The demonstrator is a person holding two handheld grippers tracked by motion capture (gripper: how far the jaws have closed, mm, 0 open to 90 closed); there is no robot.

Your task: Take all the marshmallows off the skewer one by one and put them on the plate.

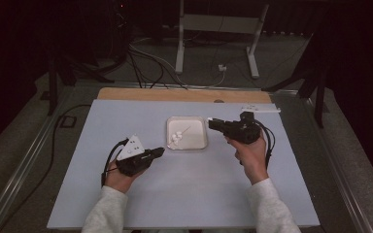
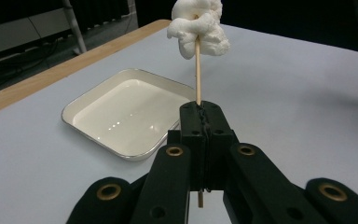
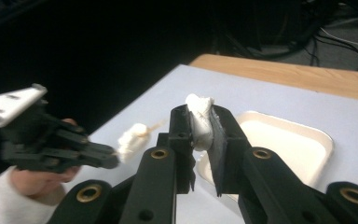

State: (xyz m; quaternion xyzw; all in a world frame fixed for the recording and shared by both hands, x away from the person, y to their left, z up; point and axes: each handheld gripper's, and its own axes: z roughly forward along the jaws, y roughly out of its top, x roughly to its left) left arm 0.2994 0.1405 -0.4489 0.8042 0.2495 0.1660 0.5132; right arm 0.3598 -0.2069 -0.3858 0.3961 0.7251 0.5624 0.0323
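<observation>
My left gripper (image 2: 204, 108) is shut on the lower end of a thin wooden skewer (image 2: 197, 70). The skewer stands up from the jaws and carries a clump of white marshmallows (image 2: 199, 28). In the high view the left gripper (image 1: 159, 152) sits just left of the white tray (image 1: 204, 143), with the marshmallows (image 1: 177, 138) hanging over the tray's left part. My right gripper (image 3: 199, 112) is shut on a single white marshmallow (image 3: 200, 125), squeezed between its pads. It hovers by the tray's right far corner (image 1: 211, 124). The right gripper view has the left gripper (image 3: 100, 156) and its skewered marshmallow (image 3: 131, 136) a short way off.
The tray (image 2: 121, 112) looks empty inside and lies on a pale blue-grey table top (image 1: 189, 184). A wooden strip (image 1: 184, 94) runs along the far table edge, with a small white strip (image 1: 260, 109) at the far right. Cables and a metal stand (image 1: 218, 29) lie on the floor beyond.
</observation>
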